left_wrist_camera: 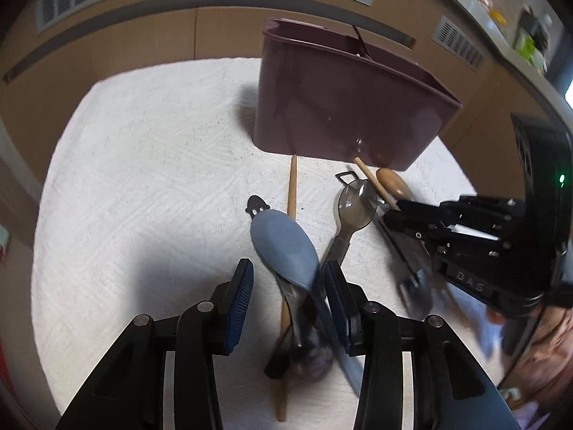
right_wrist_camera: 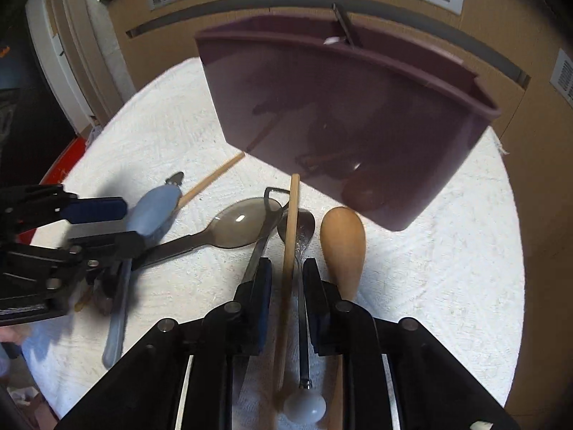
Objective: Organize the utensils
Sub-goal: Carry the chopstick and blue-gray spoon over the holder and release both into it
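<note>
On the white towel (left_wrist_camera: 143, 165) before you, nearly every utensil is unsorted. At the far side stands the plum bin (right_wrist_camera: 343, 122), with one dark handle poking above its rim. Your left gripper (left_wrist_camera: 286, 279) straddles the blue spoon (left_wrist_camera: 283, 247), jaws part open; whether the pads press on it you cannot tell. Your right gripper (right_wrist_camera: 286, 283) stands narrowly apart around a wooden stick (right_wrist_camera: 288, 251) and a metal spoon (right_wrist_camera: 301, 236), gripping neither. Nearby lie a smoky clear spoon (right_wrist_camera: 243, 222) and a wooden spoon (right_wrist_camera: 342, 247).
</note>
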Action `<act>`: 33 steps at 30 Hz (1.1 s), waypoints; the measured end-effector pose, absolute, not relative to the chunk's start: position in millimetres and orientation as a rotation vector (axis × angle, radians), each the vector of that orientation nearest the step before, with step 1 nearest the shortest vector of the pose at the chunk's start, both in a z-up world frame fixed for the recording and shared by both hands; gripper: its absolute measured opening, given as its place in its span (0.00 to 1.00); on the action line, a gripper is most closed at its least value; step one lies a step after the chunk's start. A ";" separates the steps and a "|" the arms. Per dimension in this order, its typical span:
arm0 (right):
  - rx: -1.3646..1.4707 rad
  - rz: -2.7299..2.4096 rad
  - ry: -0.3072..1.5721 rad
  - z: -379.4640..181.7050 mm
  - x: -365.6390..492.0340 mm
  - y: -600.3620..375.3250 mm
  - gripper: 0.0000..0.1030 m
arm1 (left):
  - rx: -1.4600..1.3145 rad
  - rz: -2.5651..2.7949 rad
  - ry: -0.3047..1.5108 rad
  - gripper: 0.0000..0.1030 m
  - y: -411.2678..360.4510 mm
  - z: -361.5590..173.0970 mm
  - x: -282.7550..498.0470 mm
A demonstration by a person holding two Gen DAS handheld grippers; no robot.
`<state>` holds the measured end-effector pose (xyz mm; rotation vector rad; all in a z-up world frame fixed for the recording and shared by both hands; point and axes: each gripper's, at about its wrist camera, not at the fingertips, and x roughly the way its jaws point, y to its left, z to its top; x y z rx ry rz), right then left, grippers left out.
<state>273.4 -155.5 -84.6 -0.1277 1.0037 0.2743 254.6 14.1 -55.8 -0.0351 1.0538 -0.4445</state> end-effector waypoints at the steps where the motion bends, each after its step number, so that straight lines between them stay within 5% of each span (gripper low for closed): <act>1: -0.117 0.264 0.992 -83.5 274.1 -157.1 0.07 | -0.062 -0.444 1.067 0.41 14.8 -55.0 253.7; 11: -0.026 0.301 0.909 -52.2 248.1 -184.9 0.05 | -0.024 -0.253 1.142 0.43 -21.1 -65.6 279.4; 25: 0.008 0.253 0.786 -24.3 213.8 -190.8 0.05 | 0.004 -0.322 0.729 0.35 -0.7 -4.4 191.5; 30: 0.011 0.258 0.738 -11.4 198.2 -190.8 0.05 | 0.008 -0.344 0.639 0.15 -1.3 19.7 172.0; 33: 0.008 0.264 0.710 -3.3 191.8 -189.7 0.05 | 0.011 -0.349 0.627 0.14 -3.1 24.8 174.7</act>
